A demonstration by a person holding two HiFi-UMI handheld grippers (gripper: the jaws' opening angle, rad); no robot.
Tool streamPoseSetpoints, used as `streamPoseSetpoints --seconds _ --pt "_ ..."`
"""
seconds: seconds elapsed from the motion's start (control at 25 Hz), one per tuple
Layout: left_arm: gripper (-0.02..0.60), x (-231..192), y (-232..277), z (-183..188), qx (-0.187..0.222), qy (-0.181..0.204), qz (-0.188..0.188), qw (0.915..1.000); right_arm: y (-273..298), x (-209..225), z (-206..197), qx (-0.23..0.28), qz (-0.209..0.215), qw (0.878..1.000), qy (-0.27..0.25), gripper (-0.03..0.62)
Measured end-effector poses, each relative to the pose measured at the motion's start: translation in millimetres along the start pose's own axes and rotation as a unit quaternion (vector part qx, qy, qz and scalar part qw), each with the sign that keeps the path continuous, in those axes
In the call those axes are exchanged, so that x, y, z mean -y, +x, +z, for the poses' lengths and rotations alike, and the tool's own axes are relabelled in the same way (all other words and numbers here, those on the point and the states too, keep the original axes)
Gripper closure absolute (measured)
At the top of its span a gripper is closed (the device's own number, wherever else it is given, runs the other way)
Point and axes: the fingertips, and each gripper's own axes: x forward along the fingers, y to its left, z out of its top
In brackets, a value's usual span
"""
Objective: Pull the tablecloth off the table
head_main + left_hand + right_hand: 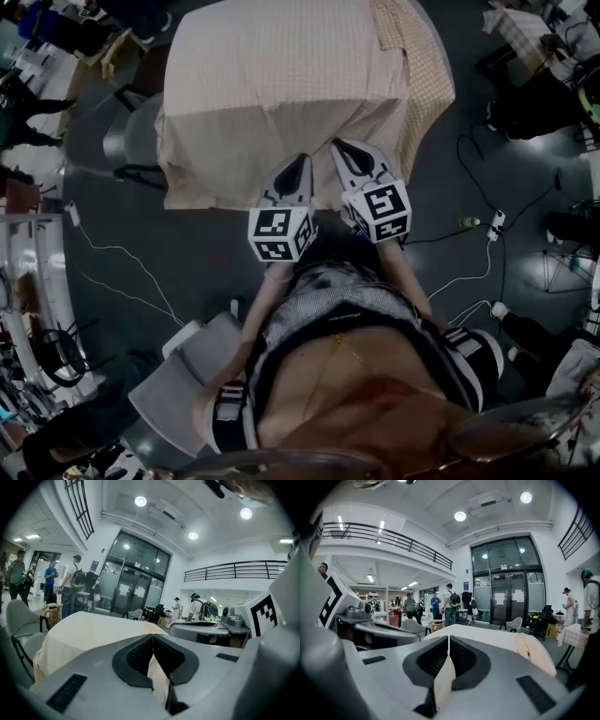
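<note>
The pale checked tablecloth (281, 84) covers the whole bench, its near edge hanging down toward you. Your left claw (302, 159) and right claw (337, 143) sit side by side at that edge, each clamped shut on a fold of the cloth. A grey chair (131, 141) stands just left of the bench, and cables (483, 230) trail over the floor at right.
</note>
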Motion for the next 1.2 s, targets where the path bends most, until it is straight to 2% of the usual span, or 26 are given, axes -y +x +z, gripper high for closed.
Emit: streamPoseSetpoints --seconds 0.28,0.48,0.92,1.2 --pt "0.572 -17.6 -2.3 2.9 0.007 -0.02 0.01 0.9997 14.4 -8.1 3.0 -0.014 0.008 1.0 -0.01 0.528" --pt "0.572 -24.0 15.3 5.2 0.006 -0.027 0.006 0.9996 25.5 2.0 2.1 -0.015 0.008 1.0 -0.008 0.528" --pt "0.572 -25.9 110.4 35.9 -0.005 -0.009 -0.022 0.9997 74.3 76.1 19.3 -0.009 0.002 1.0 0.005 0.528" --pt "0.572 -33.8 162.7 52.8 -0.01 -0.006 -0.019 0.9997 106.8 120.7 30.6 -0.006 0.012 1.0 0.006 0.528"
